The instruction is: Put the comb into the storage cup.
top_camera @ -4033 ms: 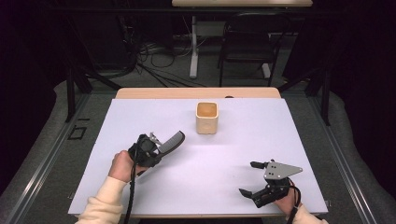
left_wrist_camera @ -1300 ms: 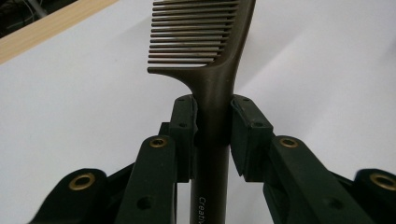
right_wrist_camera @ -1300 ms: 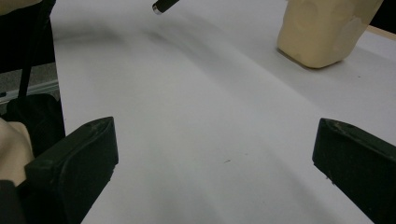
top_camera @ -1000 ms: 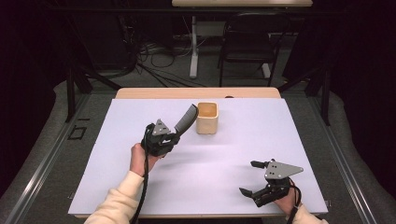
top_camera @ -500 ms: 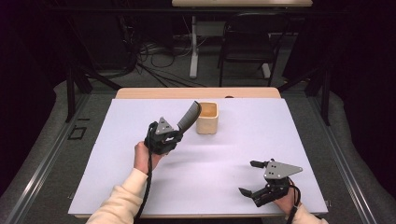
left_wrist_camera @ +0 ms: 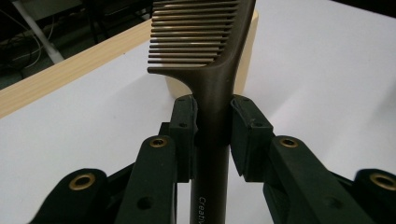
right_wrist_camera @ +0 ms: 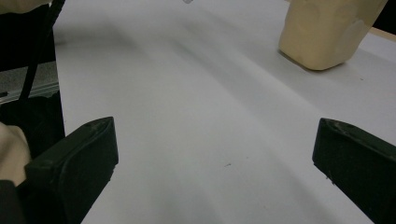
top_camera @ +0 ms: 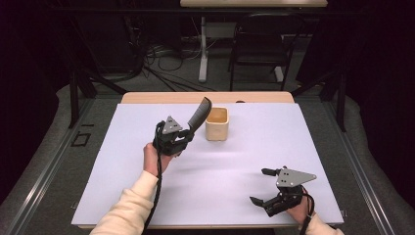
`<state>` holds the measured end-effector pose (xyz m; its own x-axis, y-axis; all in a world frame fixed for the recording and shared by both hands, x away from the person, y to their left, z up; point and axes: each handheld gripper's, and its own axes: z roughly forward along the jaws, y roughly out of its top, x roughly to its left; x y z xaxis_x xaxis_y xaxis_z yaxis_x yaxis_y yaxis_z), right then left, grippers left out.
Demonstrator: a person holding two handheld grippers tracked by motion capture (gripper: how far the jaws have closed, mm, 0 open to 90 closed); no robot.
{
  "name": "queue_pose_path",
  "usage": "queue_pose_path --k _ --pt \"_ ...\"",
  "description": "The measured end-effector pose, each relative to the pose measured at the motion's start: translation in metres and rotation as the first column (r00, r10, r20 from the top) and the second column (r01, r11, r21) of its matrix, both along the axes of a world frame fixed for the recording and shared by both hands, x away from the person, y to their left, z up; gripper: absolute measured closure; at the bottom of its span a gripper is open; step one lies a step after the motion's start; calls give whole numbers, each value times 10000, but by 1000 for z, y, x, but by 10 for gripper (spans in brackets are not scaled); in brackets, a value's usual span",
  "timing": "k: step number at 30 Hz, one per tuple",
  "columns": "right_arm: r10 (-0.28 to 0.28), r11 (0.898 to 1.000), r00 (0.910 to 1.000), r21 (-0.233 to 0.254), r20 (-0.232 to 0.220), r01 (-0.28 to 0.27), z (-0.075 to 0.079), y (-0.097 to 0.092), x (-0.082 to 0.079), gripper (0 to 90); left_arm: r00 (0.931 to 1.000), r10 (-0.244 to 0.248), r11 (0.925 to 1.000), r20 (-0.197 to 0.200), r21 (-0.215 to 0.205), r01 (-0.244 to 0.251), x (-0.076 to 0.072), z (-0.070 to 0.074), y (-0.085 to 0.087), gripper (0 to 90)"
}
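Nearest the person, the right gripper point(top_camera: 264, 188) sits low over the white table point(top_camera: 303, 137) by its near edge, hand point(top_camera: 299, 210) wrapped around the body, grey plate on top. Its jaws stand wide apart — in the right gripper view they rise at the two bottom corners with bare tabletop between them and nothing in their hold. Ahead of those jaws and off to one side, well apart, stands the cream cup point(right_wrist_camera: 329, 30).

Farther in, the left gripper point(top_camera: 188, 132) is up off the table, carried by the left hand point(top_camera: 152, 157) with a cream sleeve point(top_camera: 128, 210) trailing back to the table's near edge and the cable hanging beside the forearm. Its jaws are closed on the handle of a dark comb point(top_camera: 199, 115) — the left gripper view shows both pads point(left_wrist_camera: 184, 128) pressed against the handle's two sides, white lettering on the handle just below the grip. The comb point(left_wrist_camera: 205, 51) runs straight out from the jaws, its teeth pointing to one side, its toothed end tilted upward and away.

Just beyond the jaw tips, that toothed end reaches the cup point(top_camera: 217, 123): from the high view it hangs above the cup's near-left rim, and in the left gripper view the cup's pale wall shows directly behind the teeth. Whether comb and rim touch I cannot tell.
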<state>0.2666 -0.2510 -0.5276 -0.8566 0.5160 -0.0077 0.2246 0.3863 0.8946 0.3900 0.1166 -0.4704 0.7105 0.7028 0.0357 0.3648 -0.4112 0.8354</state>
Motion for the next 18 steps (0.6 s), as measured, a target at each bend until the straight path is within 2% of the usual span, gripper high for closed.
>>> queue_pose_path --k 12,18 --pt "6 10000 10000 29 -48 -6 0 -1 -1 0 9996 -77 9994 253 -337 85 7 12 -14 719" --pt "-38 10000 10000 64 -14 38 0 -2 -2 0 9994 -160 9983 314 -548 177 12 14 -22 719"
